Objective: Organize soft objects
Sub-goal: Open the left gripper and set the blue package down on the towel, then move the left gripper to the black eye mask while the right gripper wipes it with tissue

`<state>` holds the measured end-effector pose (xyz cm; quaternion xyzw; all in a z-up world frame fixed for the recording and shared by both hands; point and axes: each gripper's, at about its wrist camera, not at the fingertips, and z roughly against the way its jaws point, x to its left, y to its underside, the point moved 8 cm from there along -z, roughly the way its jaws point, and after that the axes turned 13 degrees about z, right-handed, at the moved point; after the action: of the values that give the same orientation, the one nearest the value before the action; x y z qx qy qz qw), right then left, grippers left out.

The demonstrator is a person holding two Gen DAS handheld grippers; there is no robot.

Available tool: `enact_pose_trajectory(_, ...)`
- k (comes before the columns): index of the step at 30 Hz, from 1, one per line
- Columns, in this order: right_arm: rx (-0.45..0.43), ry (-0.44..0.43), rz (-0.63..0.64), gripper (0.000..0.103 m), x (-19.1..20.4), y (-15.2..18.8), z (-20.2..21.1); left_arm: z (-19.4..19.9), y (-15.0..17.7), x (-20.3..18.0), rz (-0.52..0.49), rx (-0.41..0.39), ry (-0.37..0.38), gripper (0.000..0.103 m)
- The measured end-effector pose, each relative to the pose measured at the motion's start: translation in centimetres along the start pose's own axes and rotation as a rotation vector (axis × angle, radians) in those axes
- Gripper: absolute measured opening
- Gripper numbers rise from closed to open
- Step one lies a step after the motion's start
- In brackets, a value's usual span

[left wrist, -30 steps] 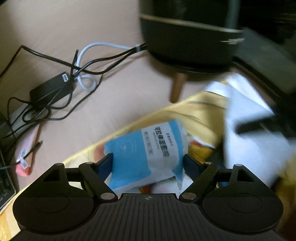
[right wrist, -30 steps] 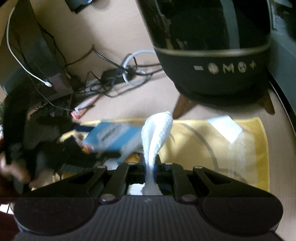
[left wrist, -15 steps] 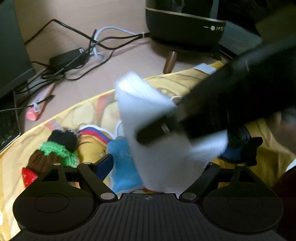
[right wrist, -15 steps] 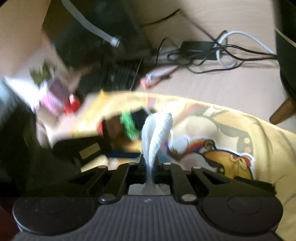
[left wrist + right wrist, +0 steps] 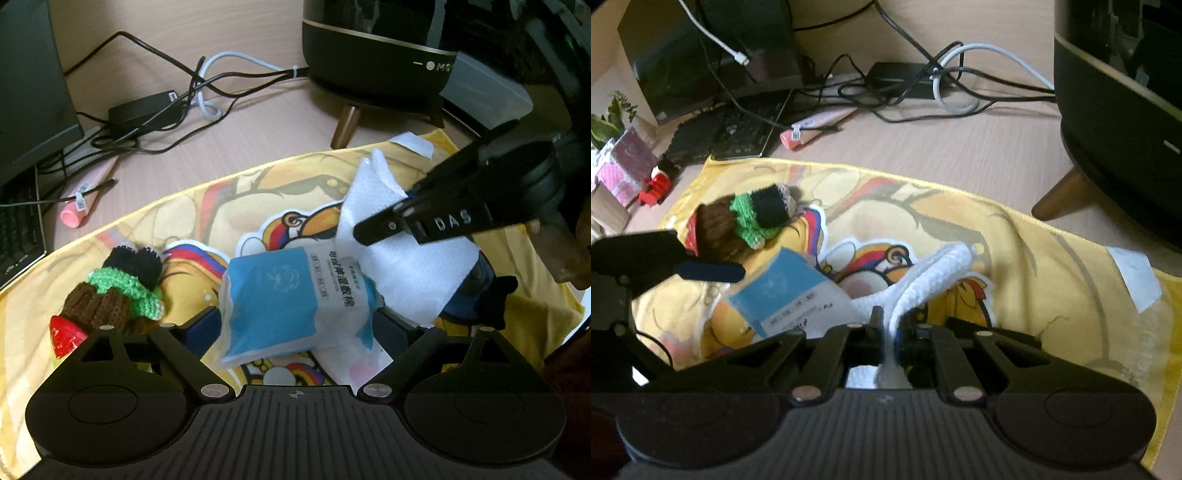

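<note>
A blue and white soft tissue pack [image 5: 291, 306] sits between the fingers of my left gripper [image 5: 299, 326], which is shut on it just above a yellow cartoon towel [image 5: 207, 206]. My right gripper [image 5: 886, 328] is shut on a white paper tissue [image 5: 934, 273]. From the left wrist view, that tissue [image 5: 406, 266] hangs beside the pack's right end. A crocheted brown, green and black toy [image 5: 118, 291] with a red strawberry lies on the towel to the left. The right wrist view shows the pack [image 5: 786, 291] with one left finger [image 5: 709, 271] beside it.
A black appliance [image 5: 369, 55] on wooden legs stands behind the towel. Tangled cables and a power adapter [image 5: 144, 107] lie at the back left, near a pink tube [image 5: 85, 199] and a keyboard [image 5: 720, 136]. A dark blue and black item [image 5: 480, 295] lies under the tissue.
My right gripper swung the white tissue across in front of the left camera and now holds it to the right of the pack. The left gripper keeps its hold on the pack, now lower over the towel.
</note>
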<state>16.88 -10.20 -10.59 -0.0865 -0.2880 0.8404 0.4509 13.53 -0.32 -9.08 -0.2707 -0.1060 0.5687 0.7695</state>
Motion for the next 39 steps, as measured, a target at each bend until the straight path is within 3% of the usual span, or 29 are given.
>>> enact_pose_trajectory(5, -0.117, -0.076, -0.048, 0.007, 1.5, -3.4, 1.0, -0.3, 0.0, -0.2, -0.015, 0.011, 0.014, 0.093)
enact_pose_trajectory(8, -0.139, -0.104, -0.084, 0.007, 1.8, -4.9, 0.2, -0.5, 0.1, -0.2, -0.021, 0.019, 0.020, 0.093)
enact_pose_trajectory(14, -0.042, -0.074, -0.071, 0.010, 2.1, -3.7, -3.0, -0.7, 0.3, 0.2, -0.010, 0.034, 0.021, 0.093)
enact_pose_trajectory(21, 0.030, 0.033, 0.024, 0.013, 1.1, -0.7, -2.0, 0.1, 1.9, 1.0, -0.083, 0.097, 0.091, 0.095)
enact_pose_trajectory(28, -0.010, -0.079, -0.090, 0.009, 0.8, 0.9, 0.9, -0.2, 2.3, 0.9, -0.012, 0.154, 0.150, 0.098)
enact_pose_trajectory(33, -0.015, -0.074, -0.106, 0.009, 1.2, 1.6, 1.3, -2.1, 1.4, 0.6, 0.023, 0.167, 0.137, 0.101)
enact_pose_trajectory(36, -0.069, -0.183, -0.212, 0.009, 0.8, 1.5, 2.7, -2.5, 0.9, 0.3, 0.042, 0.163, 0.145, 0.101)
enact_pose_trajectory(39, -0.124, -0.286, -0.320, 0.009, 0.1, 1.3, 4.2, -2.6, 0.5, -0.1, 0.012, 0.108, 0.136, 0.101)
